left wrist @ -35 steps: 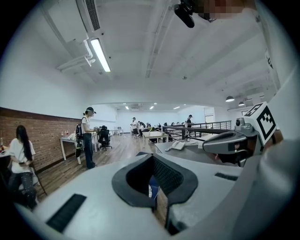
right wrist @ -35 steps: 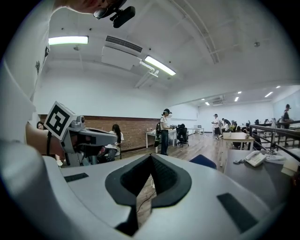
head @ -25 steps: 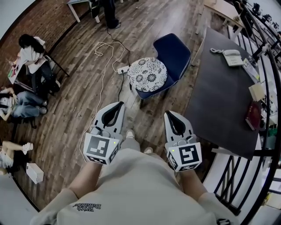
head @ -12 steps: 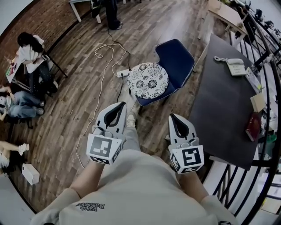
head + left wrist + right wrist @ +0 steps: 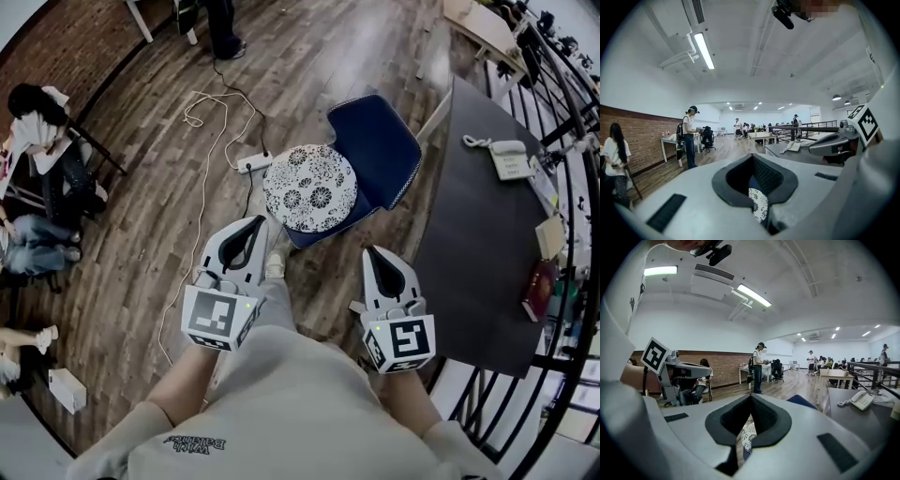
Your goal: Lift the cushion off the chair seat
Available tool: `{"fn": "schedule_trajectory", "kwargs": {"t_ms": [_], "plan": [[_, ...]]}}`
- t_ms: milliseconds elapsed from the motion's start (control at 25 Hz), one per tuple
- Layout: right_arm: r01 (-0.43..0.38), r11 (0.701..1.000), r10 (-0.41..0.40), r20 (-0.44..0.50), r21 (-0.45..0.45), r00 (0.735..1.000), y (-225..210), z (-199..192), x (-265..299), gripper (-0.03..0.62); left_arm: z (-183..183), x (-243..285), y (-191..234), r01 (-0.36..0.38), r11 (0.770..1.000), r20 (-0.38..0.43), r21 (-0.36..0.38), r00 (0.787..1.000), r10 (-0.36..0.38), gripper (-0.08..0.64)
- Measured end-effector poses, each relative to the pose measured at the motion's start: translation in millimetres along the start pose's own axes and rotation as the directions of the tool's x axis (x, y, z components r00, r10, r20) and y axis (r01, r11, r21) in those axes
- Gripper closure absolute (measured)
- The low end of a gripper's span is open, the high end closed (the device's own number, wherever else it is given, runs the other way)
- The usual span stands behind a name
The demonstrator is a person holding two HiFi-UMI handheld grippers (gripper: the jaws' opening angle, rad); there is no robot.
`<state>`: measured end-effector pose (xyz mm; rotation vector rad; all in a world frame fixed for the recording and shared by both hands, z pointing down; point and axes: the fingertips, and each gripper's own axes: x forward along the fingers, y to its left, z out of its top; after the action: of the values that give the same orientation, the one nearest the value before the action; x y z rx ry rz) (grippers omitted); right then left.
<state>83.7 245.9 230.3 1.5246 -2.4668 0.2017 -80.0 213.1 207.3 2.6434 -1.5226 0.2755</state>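
Ahead, at twelve o'clock, I see a round black-and-white floral cushion (image 5: 310, 188) flat on the navy chair (image 5: 382, 141). My left gripper (image 5: 255, 225) and right gripper (image 5: 374, 255) are closed, holding nothing.

The cushion (image 5: 310, 187) hid most of the chair (image 5: 380, 141) seat, and the chair's legs were out of sight beneath it. In each gripper view only a sliver of cushion showed between the jaws. The head view's left edge cut off the seated people (image 5: 37, 234).
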Motion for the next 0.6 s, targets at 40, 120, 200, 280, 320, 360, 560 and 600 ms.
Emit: {"fn": "schedule_trajectory", "kwargs": {"t_ms": [40, 120, 200, 280, 320, 360, 560, 600], "plan": [[0.001, 1.0, -0.001, -0.004, 0.001, 1.0, -3, 3, 13, 0.589, 1, 10, 9, 0.007, 1.0, -0.002, 0.0, 1.0, -0.007, 0.555], [0.005, 1.0, -0.005, -0.019, 0.004, 1.0, -7, 8, 41, 0.589, 4, 29, 27, 0.021, 1.0, -0.007, -0.001, 1.0, -0.021, 0.555], [0.005, 1.0, -0.005, -0.03, 0.008, 1.0, -11, 16, 70, 0.589, 7, 48, 48, 0.033, 0.999, -0.017, 0.003, 0.999, -0.033, 0.555], [0.003, 1.0, -0.003, -0.038, 0.013, 0.999, -13, 22, 97, 0.589, 11, 66, 68, 0.043, 0.999, -0.021, 0.006, 0.999, -0.043, 0.555], [0.004, 1.0, -0.004, -0.042, 0.015, 0.999, -15, 24, 110, 0.589, 13, 74, 78, 0.048, 0.999, -0.02, 0.007, 0.999, -0.048, 0.555], [0.007, 1.0, -0.006, -0.045, 0.016, 0.999, -16, 26, 123, 0.589, 13, 83, 87, 0.052, 0.999, -0.021, 0.006, 0.998, -0.052, 0.555], [0.039, 0.999, -0.038, -0.05, 0.014, 0.998, -26, 42, 189, 0.589, 16, 128, 139, 0.08, 0.997, -0.022, -0.002, 0.997, -0.08, 0.555], [0.049, 0.999, -0.048, -0.052, 0.014, 0.997, -28, 46, 200, 0.589, 18, 137, 148, 0.086, 0.996, -0.019, -0.006, 0.996, -0.086, 0.555]]}}
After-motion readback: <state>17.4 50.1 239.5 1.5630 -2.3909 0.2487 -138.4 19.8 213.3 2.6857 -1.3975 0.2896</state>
